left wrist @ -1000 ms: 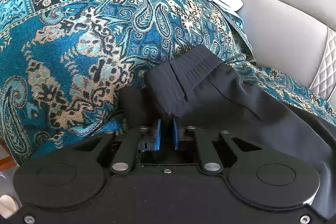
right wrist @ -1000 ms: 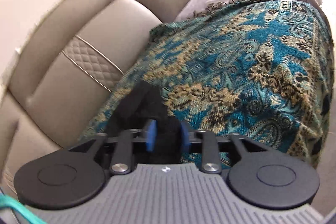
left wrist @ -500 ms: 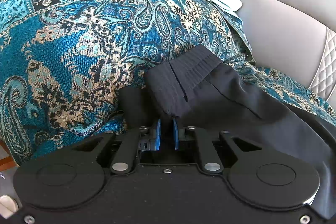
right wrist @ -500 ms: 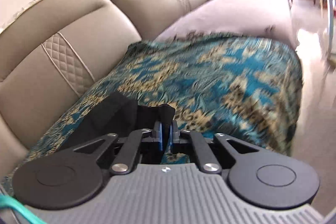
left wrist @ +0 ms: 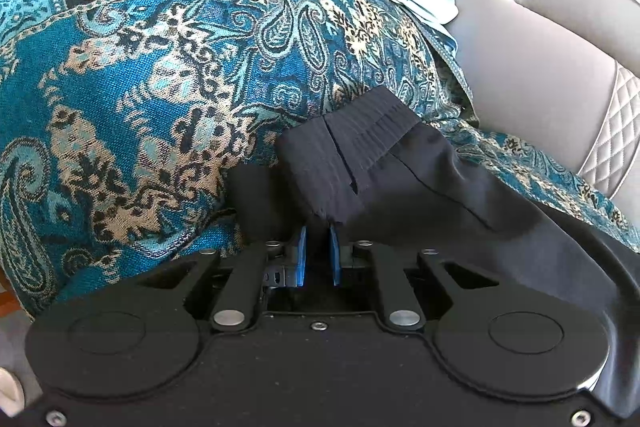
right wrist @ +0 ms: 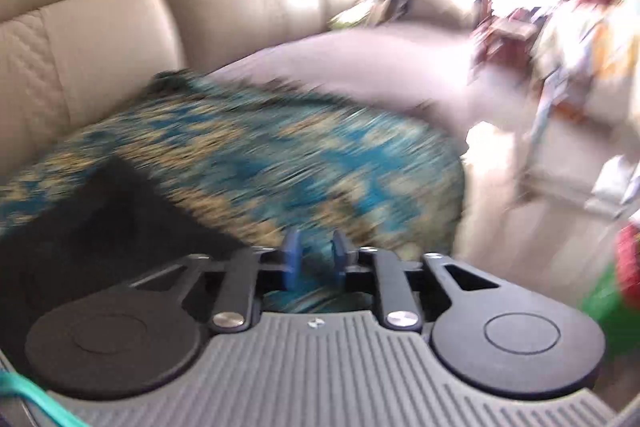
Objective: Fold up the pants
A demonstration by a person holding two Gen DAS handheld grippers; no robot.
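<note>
Left claw [left wrist: 318,247] pinches the black pants [left wrist: 400,183] spreading rightward.

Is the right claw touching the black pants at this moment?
Apart. The right wrist view shows the right claw with only patterned throw between its blue pads; the black pants lie off to its left.

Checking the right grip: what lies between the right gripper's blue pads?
Only the teal paisley throw shows between the right gripper pads, right wrist view; black pants lie beside.

Probably a home living room — leather sofa [left wrist: 540,67], paisley throw [left wrist: 160,87].
</note>
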